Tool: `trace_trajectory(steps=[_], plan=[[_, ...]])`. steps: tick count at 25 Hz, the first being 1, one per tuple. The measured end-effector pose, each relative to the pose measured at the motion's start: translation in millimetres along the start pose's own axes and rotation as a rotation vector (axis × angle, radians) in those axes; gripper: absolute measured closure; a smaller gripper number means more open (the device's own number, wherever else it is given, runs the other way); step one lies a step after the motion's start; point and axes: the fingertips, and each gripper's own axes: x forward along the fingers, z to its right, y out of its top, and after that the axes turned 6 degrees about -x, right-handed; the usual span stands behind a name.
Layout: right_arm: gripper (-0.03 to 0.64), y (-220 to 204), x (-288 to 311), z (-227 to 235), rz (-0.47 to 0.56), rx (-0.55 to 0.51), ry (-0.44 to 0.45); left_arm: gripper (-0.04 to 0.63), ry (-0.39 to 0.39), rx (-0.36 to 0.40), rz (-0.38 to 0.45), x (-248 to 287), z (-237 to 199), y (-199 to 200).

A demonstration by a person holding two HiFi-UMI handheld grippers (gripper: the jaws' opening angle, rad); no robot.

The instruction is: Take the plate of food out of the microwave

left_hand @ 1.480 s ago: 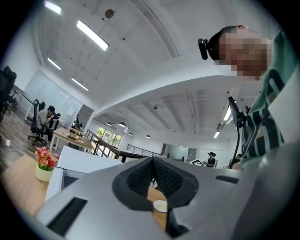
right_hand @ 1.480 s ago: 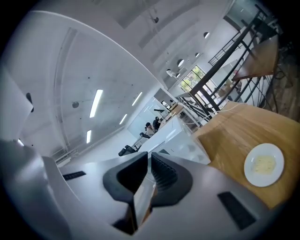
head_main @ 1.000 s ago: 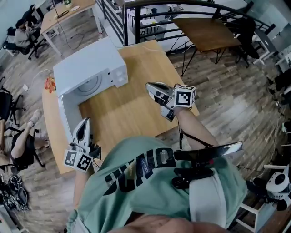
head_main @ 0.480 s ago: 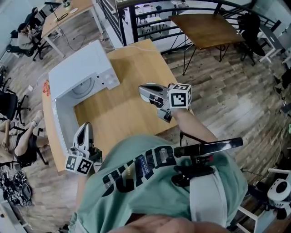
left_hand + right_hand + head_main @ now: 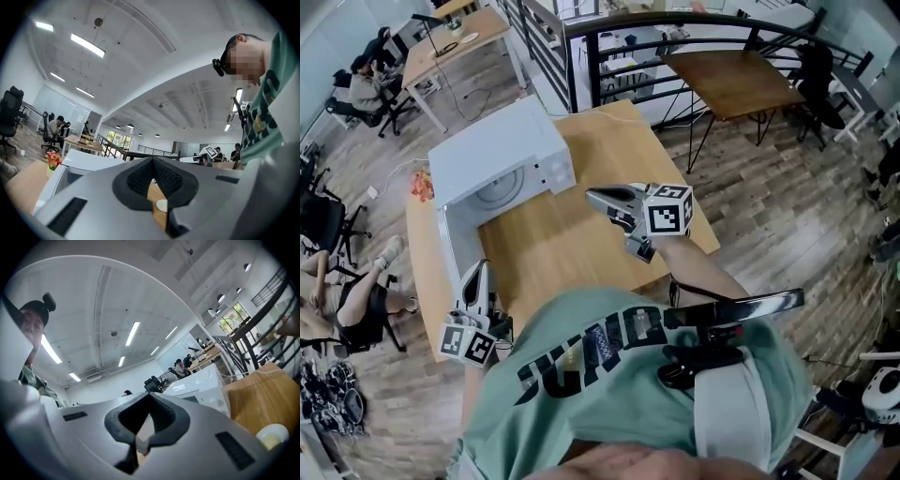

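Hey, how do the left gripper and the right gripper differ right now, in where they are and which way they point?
The left gripper is near the open microwave door; the right gripper hangs over the table's right half. The left gripper points away from the person, the right gripper leftward across the table. Both are shut and empty.
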Motion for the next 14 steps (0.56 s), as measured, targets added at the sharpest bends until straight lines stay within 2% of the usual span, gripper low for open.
trace_trajectory(steps=[4, 14], plan=[[0.612, 5, 8, -3, -0.013, -0.022, -0.006, 0.598, 0.0, -0.024, 0.012, -2, -13, 3], [0.612, 5, 7, 9, -0.026, -0.029, -0.017, 0.598, -0.02, -0.036, 0.011, 12, -13, -3]])
